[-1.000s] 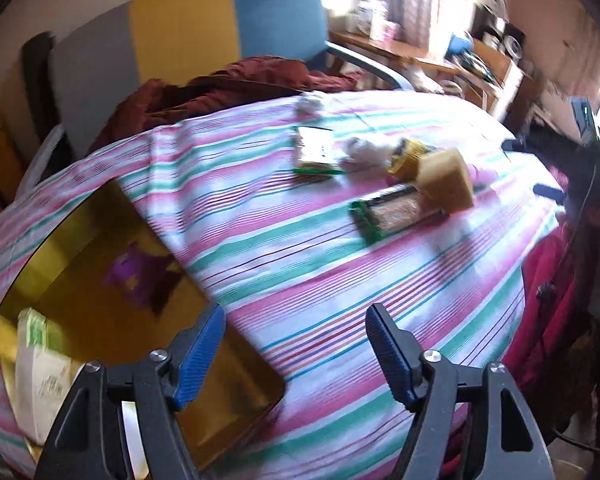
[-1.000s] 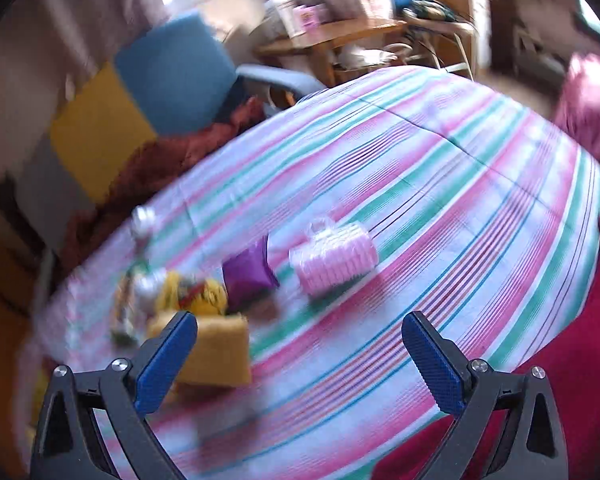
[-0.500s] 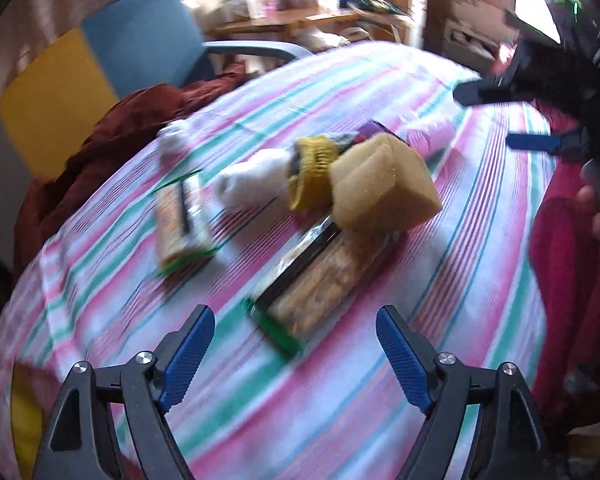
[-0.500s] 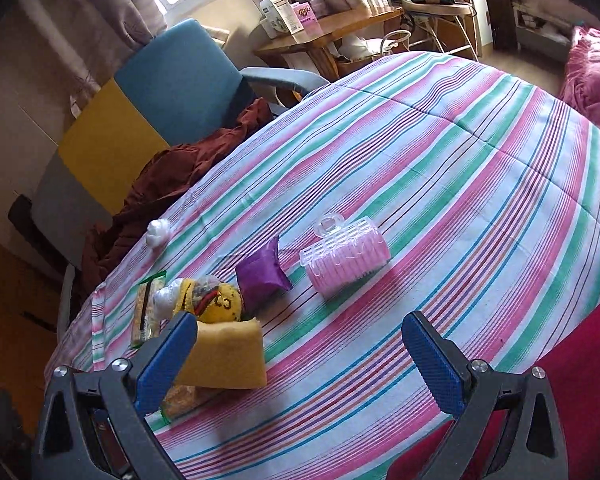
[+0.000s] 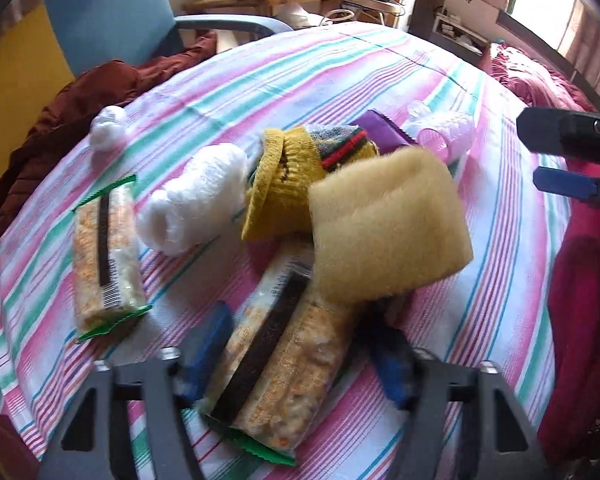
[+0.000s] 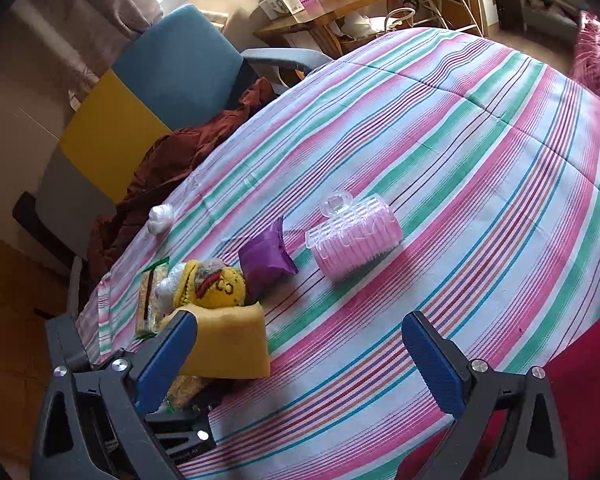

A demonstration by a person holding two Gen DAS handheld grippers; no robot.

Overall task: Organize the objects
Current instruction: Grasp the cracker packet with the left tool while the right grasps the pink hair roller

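The left hand-held gripper is down over the near snack packet, its blue jaws closing with the packet between them; whether the pads press on it yet I cannot tell through the blur. That packet lies on the striped cloth covering the surface, its far end tucked under a yellow sponge. Behind the sponge sits a rolled yellow sock, a white plastic wad touching its left side, and a second snack packet lies apart to the left. The right hand-held gripper hangs wide open and empty above the cloth, near a pink hair roller and a purple sachet.
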